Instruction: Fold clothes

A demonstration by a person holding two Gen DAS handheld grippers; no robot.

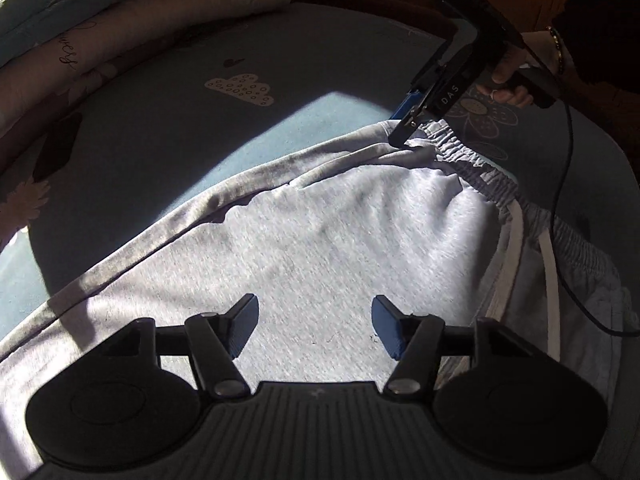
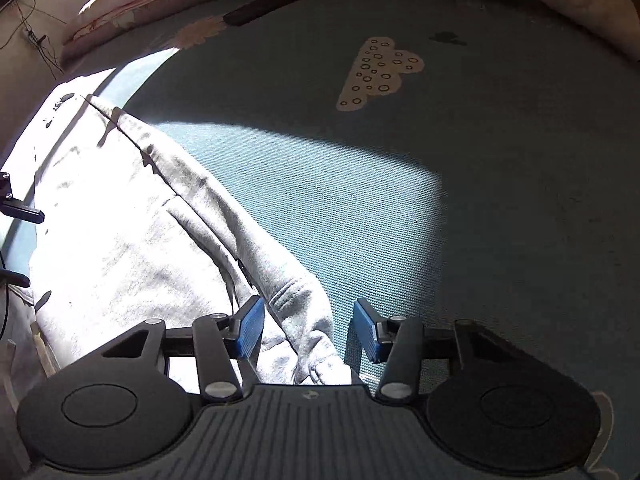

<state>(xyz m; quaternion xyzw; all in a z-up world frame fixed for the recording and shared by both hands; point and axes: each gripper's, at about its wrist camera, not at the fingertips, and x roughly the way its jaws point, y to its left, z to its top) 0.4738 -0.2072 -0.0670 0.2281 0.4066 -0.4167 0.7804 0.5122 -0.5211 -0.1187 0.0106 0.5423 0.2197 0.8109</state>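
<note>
Grey sweatpants [image 1: 320,232] lie spread flat on my bed's teal sheet [image 1: 168,128], partly in a patch of bright sunlight. My left tool [image 1: 314,326] hangs over the middle of the sweatpants with its pads apart and nothing pinched between them. My right tool [image 2: 308,330] sits at the waistband [image 1: 476,160] end of the sweatpants, at their far corner as my left camera sees it; its blue pads [image 2: 251,330] stand apart either side of a bunched fold of grey cloth, not pressing on it. My right hand [image 1: 508,80] grips that tool's handle, a beaded bracelet [image 1: 558,46] on the wrist. White drawstrings [image 1: 550,268] trail from the waistband. Beyond the sweatpants a cream cloud print [image 2: 378,74] marks the sheet, and pillows [image 1: 100,28] lie past that.
</note>
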